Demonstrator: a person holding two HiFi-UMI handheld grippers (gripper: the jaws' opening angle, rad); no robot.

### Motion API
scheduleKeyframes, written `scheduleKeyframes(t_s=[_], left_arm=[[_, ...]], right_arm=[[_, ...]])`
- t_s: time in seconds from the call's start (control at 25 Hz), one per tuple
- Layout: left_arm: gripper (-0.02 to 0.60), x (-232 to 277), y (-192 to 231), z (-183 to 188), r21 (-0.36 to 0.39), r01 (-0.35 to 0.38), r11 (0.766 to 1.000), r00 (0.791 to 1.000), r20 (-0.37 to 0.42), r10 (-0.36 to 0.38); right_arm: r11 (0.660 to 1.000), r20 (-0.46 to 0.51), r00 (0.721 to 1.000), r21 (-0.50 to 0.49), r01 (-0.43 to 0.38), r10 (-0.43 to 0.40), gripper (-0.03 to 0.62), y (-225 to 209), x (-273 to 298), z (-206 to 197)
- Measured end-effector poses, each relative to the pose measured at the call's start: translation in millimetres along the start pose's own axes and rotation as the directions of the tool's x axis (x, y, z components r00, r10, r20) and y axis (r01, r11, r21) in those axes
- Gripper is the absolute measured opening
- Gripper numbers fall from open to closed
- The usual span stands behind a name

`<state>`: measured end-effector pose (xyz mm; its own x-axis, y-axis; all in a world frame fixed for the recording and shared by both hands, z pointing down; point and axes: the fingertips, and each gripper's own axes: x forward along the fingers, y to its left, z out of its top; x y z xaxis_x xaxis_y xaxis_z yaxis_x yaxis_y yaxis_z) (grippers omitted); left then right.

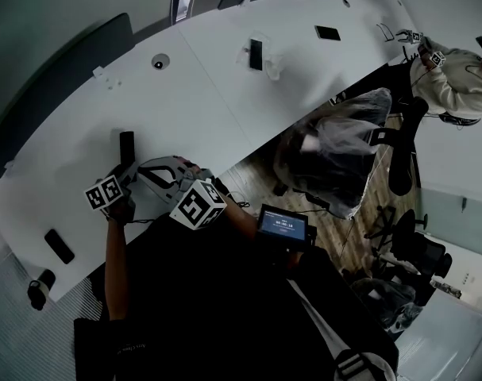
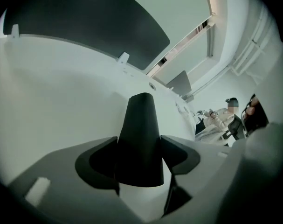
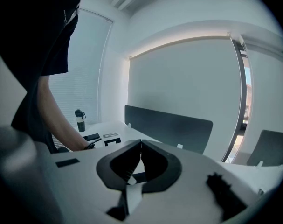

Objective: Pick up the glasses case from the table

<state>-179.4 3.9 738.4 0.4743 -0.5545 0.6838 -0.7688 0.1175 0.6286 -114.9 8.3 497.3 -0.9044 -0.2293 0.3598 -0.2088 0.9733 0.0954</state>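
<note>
The glasses case (image 2: 142,129) is a long black tapering box. In the left gripper view it stands between my left gripper's (image 2: 140,160) two jaws, which press on its sides. In the head view the case (image 1: 127,146) sticks out from the left gripper (image 1: 121,171) over the white table (image 1: 225,101), close to its near edge. My right gripper (image 1: 166,175) hovers just to the right of it, beside the marker cube. In the right gripper view its jaws meet at the tips, and the right gripper (image 3: 141,143) holds nothing.
A dark phone (image 1: 59,246) and a bottle (image 1: 39,287) lie at the table's near left end. More phones (image 1: 256,54) rest further along. A dark partition (image 2: 85,27) backs the table. A plastic-covered chair (image 1: 340,153) and another person (image 1: 455,78) are to the right.
</note>
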Motion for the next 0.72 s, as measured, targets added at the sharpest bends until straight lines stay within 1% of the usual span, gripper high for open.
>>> scheduleKeyframes(t_s=[0.2, 0.28, 0.32, 0.4, 0.44, 0.56, 0.64, 0.72], left_arm=[[0.296, -18, 2, -1, -0.091, 0.06, 0.994, 0.996, 0.074, -0.053], [0.296, -25, 1, -1, -0.155, 0.118, 0.981, 0.988, 0.121, -0.1], [0.295, -29, -2, 0, -0.195, 0.161, 0.968, 0.979, 0.155, -0.131], [0.295, -36, -9, 2, -0.257, 0.248, 0.934, 0.955, 0.225, -0.192], [0.295, -39, -13, 2, -0.275, 0.289, 0.917, 0.942, 0.255, -0.22], [0.295, -48, -26, 0, -0.3, 0.395, 0.868, 0.897, 0.329, -0.294], [0.295, -55, -37, -1, -0.312, 0.464, 0.829, 0.862, 0.374, -0.342], [0.295, -64, -47, 3, -0.306, 0.531, 0.79, 0.818, 0.427, -0.385]], right_arm=[[1.0, 0.005, 1.0, 0.003, -0.029, 0.029, 0.008, 10, 7, 3], [0.999, 0.007, 0.999, -0.01, -0.045, 0.045, 0.008, 15, 11, 5], [0.999, 0.008, 0.999, -0.013, -0.05, 0.05, 0.008, 16, 12, 5], [0.999, 0.01, 0.999, -0.013, -0.053, 0.053, 0.008, 17, 14, 7], [0.999, 0.012, 0.999, -0.008, -0.05, 0.05, 0.008, 16, 14, 8], [0.999, 0.013, 0.999, 0.023, -0.033, 0.033, 0.008, 12, 16, 1], [0.999, 0.024, 1.0, 0.047, -0.016, 0.015, 0.008, 8, 17, -2], [0.997, 0.034, 0.999, 0.074, 0.001, -0.004, 0.008, 4, 17, -1]])
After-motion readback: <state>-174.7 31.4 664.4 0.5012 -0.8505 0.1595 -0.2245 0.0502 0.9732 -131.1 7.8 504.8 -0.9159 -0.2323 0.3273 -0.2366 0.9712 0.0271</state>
